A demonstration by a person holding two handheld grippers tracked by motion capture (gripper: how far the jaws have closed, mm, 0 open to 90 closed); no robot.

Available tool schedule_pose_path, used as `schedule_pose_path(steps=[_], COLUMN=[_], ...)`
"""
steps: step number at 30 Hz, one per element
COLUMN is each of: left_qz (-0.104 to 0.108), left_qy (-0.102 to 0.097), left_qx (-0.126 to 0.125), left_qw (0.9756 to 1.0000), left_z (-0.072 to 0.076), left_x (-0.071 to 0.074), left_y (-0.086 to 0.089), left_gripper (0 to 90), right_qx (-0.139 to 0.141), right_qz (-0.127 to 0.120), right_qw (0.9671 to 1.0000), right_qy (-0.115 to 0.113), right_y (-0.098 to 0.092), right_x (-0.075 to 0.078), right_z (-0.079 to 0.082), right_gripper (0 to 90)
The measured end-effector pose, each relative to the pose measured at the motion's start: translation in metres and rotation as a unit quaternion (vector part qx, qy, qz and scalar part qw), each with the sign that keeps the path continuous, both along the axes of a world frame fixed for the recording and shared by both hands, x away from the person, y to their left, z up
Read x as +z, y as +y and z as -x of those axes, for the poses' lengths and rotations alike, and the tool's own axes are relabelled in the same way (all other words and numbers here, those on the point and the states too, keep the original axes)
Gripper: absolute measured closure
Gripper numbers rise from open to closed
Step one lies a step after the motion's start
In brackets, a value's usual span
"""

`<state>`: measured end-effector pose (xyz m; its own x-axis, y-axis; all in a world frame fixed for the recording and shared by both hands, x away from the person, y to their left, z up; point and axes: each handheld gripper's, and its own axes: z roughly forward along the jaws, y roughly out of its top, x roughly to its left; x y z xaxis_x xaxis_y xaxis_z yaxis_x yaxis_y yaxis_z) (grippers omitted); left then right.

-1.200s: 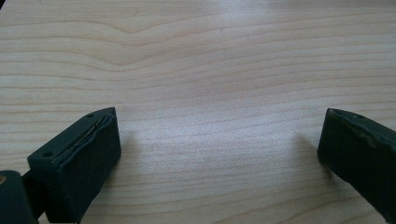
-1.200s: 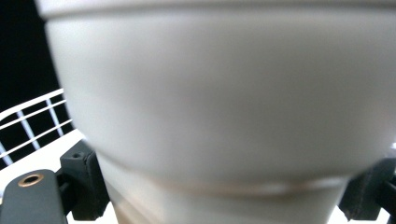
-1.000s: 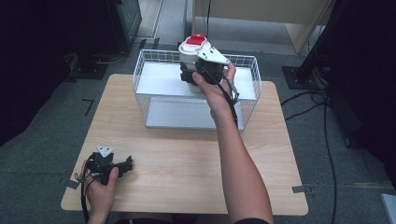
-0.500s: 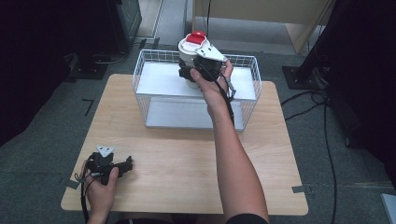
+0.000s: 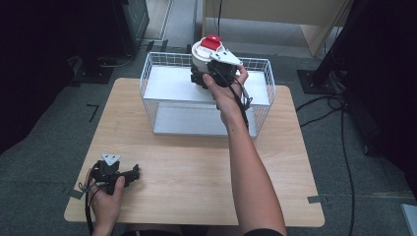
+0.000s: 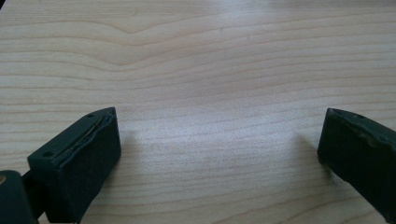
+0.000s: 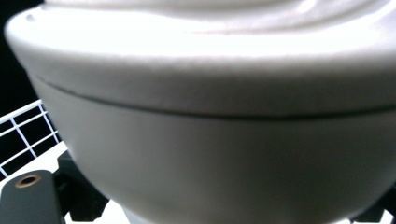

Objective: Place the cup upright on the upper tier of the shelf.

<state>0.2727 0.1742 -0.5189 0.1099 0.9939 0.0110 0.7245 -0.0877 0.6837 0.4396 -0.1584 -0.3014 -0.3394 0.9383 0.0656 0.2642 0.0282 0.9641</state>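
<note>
White pot mid-air over the basket – grip looks sketchy

Right hand-held gripper [image 5: 206, 73] is clamped on the white lidded pot [image 5: 204, 56], held above the wire basket's [image 5: 147, 93] 12 o'clock rim. If that smooth rounded wall slips, it drops – or the red-knobbed lid [image 5: 212, 42] tips off. Left hand-held gripper [image 6: 219, 154] rests on the tabletop [image 5: 196, 167] at 7 o'clock, jaws apart, holding nothing.
</note>
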Motion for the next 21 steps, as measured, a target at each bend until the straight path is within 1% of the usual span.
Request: schedule_pose_path(steps=[2,4,6,8,14,15,21], left_qz=[0.0,0.0,0.0,0.0,0.001,0.001,0.001], left_qy=[0.0,0.0,-0.001,-0.001,0.0,0.0,0.0], left_qx=[0.0,0.0,0.0,0.0,0.0,0.001,0.0], left_qw=[1.0,1.0,1.0,1.0,1.0,1.0,1.0], left_z=[0.0,0.0,0.0,0.0,0.0,0.0,0.0], left_x=[0.0,0.0,0.0,0.0,0.0,0.0,0.0], left_y=[0.0,0.0,0.0,0.0,0.0,0.0,0.0], left_gripper=[0.0,0.0,0.0,0.0,0.0,0.0,0.0], right_qx=[0.006,0.014,0.014,0.014,0.01,0.013,0.013], right_qz=[-0.002,-0.004,-0.007,-0.013,-0.011,-0.012,-0.011], right_qw=[1.0,0.9998,0.9998,0.9997,0.9997,0.9997,0.9997], right_qy=[0.004,0.011,0.016,0.017,0.017,0.016,0.017], right_y=[-0.001,-0.002,-0.004,-0.008,-0.016,-0.018,-0.027], right_x=[-0.001,-0.002,-0.004,-0.006,-0.014,-0.015,-0.019], right_z=[0.0,0.001,0.002,0.004,0.013,0.015,0.031], right_gripper=[5.0,2.9,0.0,0.0,0.0,0.0,0.0])
